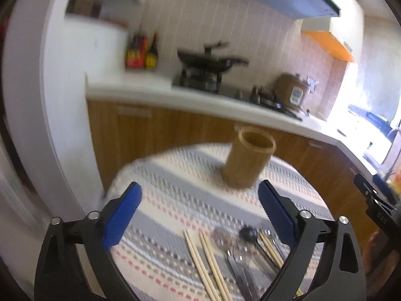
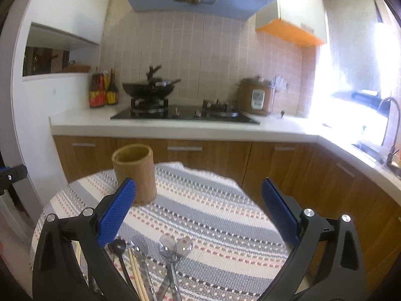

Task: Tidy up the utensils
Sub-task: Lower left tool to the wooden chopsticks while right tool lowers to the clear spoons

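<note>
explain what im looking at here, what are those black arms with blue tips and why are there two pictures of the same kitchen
There is no robot here. A person holds a hand tool in each hand, each with two black fingers tipped with blue pads and a wide-angle camera looking forward along them. One picture comes from the left gripper, the other from the right gripper, so you see one scene from two nearby spots.

Both grippers are open and hold nothing.

Below them is a round table with a striped, dotted cloth. On it stands an empty bamboo holder, upright. Nearer the cameras lie loose wooden chopsticks, several metal spoons and a dark spoon.

Behind is a kitchen counter with a wok on the stove and a rice cooker.
</note>
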A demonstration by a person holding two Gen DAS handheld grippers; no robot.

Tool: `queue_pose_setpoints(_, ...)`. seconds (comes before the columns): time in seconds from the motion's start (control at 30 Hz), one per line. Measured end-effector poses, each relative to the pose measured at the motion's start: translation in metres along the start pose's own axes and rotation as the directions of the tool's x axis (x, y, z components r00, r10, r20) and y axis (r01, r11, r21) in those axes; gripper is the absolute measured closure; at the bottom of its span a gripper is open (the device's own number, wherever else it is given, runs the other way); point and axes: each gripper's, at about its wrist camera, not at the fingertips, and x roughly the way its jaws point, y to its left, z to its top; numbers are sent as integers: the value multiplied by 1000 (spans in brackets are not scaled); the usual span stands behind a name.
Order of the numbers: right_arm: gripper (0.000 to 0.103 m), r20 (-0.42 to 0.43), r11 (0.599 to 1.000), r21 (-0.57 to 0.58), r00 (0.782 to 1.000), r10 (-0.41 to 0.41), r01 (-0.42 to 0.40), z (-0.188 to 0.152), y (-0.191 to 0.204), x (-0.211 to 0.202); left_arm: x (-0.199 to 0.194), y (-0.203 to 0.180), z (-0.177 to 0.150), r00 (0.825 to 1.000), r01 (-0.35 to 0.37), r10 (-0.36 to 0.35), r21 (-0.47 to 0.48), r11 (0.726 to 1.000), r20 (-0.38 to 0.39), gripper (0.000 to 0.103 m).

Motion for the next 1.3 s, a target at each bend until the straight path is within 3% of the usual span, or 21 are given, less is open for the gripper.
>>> queue_pose_setpoints(0.07, 21, -64, 999, 5, 997, 33, -33, -4, -4, 15, 23, 16, -8, 994, 43, -48, -54, 998, -102, 26)
queue_pose_setpoints(0.17, 33, -190, 994, 18, 976, 105, -104, -14, -13, 44, 56, 30, -26, 964, 72, -96, -105, 992, -248, 41)
queue_pose_setpoints(0.23, 46, -284, 988, 47, 947, 152, -145, -22, -19, 67, 76, 36, -41, 940, 64, -104, -132, 989, -325, 52)
queue_pose_setpoints(0.33, 61, -416, 961, 144, 867, 274, -234, -41, -32, 101, 98, 41, -59, 913, 62, -121, -161, 985, -391, 62)
queue_pose_setpoints(0.4, 62, -472, 948, 170, 822, 317, -268, -52, -32, 116, 107, 39, -66, 903, 59, -122, -162, 985, -413, 63)
queue_pose_setpoints(0.5, 62, -515, 928, 189, 772, 372, -321, -63, -25, 129, 115, 35, -71, 894, 53, -116, -155, 987, -434, 66)
queue_pose_setpoints(0.57, 62, -535, 923, 177, 753, 382, -343, -68, -20, 134, 116, 31, -72, 890, 48, -110, -149, 988, -442, 66)
queue_pose_setpoints(0.8, 62, -595, 912, 130, 705, 386, -389, -74, -3, 158, 122, 26, -74, 901, 11, -70, -138, 990, -429, 67)
queue_pose_setpoints(0.97, 62, -611, 911, 67, 705, 360, -408, -71, 7, 160, 125, 21, -74, 905, -14, -31, -103, 995, -425, 67)
queue_pose_setpoints(1.07, 62, -593, 904, 41, 718, 365, -425, -66, 10, 154, 123, 23, -74, 905, -25, -21, -101, 995, -425, 70)
queue_pose_setpoints(1.27, 62, -634, 880, -30, 690, 350, -474, -71, 24, 152, 122, 24, -74, 903, -28, -15, -93, 995, -430, 74)
queue_pose_setpoints(1.3, 62, -636, 877, -53, 693, 338, -477, -71, 28, 152, 122, 23, -74, 903, -30, -11, -87, 996, -430, 74)
